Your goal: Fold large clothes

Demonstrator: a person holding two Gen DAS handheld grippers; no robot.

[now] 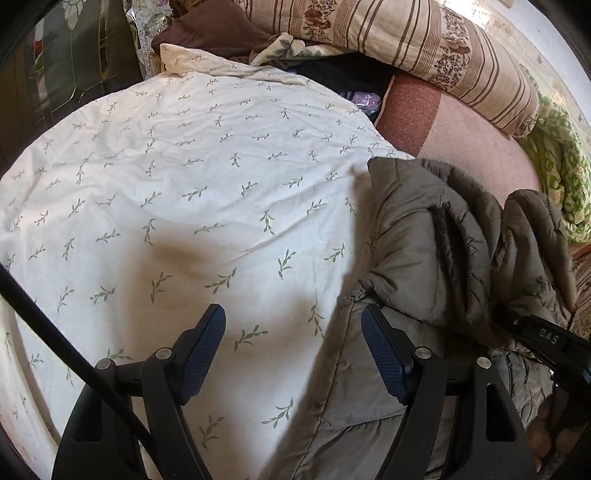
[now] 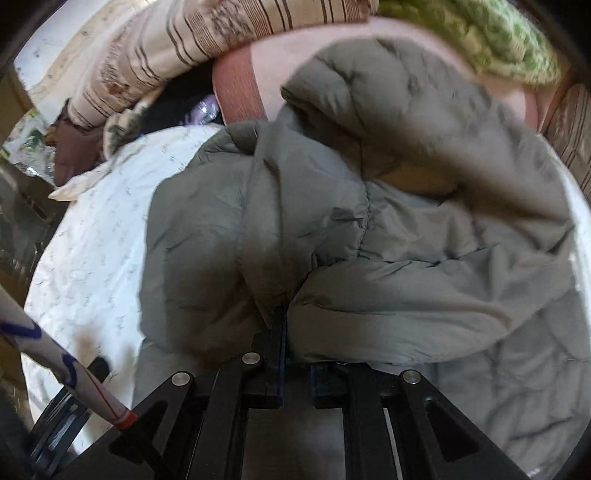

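Observation:
A grey-olive puffer jacket [image 1: 443,236] lies bunched on a white duvet with a leaf print [image 1: 177,177]; in the left wrist view it takes up the right side. My left gripper [image 1: 295,347] is open above the jacket's left edge. Its left pad [image 1: 207,339] is over the duvet and its right pad [image 1: 384,358] over the jacket, and neither presses on anything. My right gripper [image 2: 281,325] is shut on a fold of the jacket [image 2: 332,229], and the cloth bulges up around its tips. That gripper [image 1: 539,334] also shows at the jacket's right side in the left wrist view.
A striped floral bolster [image 1: 424,48] and a green patterned blanket [image 1: 561,177] lie along the far side of the pink sheet [image 1: 472,147]. Dark clothes and a brown cloth [image 1: 214,29] are heaped behind the duvet. A dark glass-fronted cabinet [image 1: 74,66] stands at the left. A white rod with blue marks [image 2: 66,365] crosses the lower left.

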